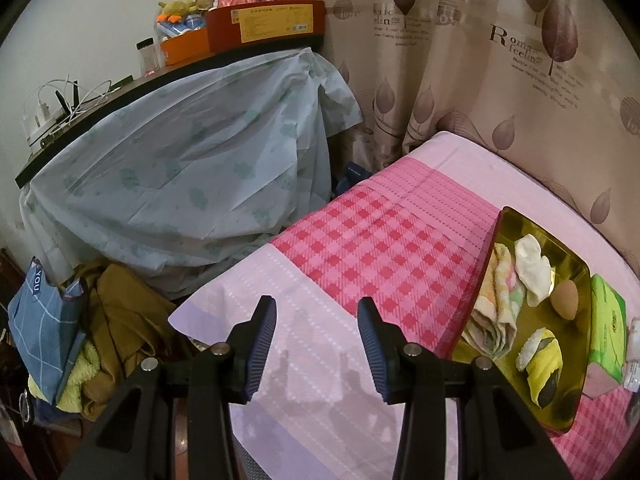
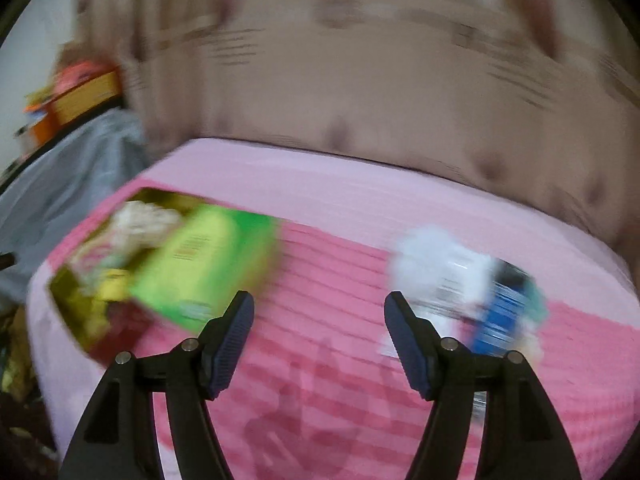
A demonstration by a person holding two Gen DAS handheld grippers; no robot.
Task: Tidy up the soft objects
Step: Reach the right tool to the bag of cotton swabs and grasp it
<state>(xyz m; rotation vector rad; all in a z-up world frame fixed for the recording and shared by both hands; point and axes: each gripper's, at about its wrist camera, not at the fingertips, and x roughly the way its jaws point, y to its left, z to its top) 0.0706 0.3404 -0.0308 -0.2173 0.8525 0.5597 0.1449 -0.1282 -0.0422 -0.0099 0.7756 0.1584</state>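
Observation:
A gold tray with a red rim (image 1: 500,240) lies on the pink checked bed (image 1: 380,232) at the right. In it are a folded pastel towel (image 1: 496,300), a white sock (image 1: 532,268), a brown egg-shaped sponge (image 1: 565,300) and a yellow and grey cloth (image 1: 542,360). A green tissue pack (image 1: 608,320) lies beside the tray. My left gripper (image 1: 316,312) is open and empty over the bed's near corner. In the blurred right wrist view, my right gripper (image 2: 318,304) is open and empty, between the tissue pack (image 2: 204,264) and a white and blue packet (image 2: 460,280).
A shelf (image 1: 168,76) draped with pale blue cloth (image 1: 192,160) stands left of the bed, with boxes and jars on top. A pile of clothes and a blue bag (image 1: 44,320) lies on the floor at the left. Leaf-print curtains (image 1: 480,60) hang behind the bed.

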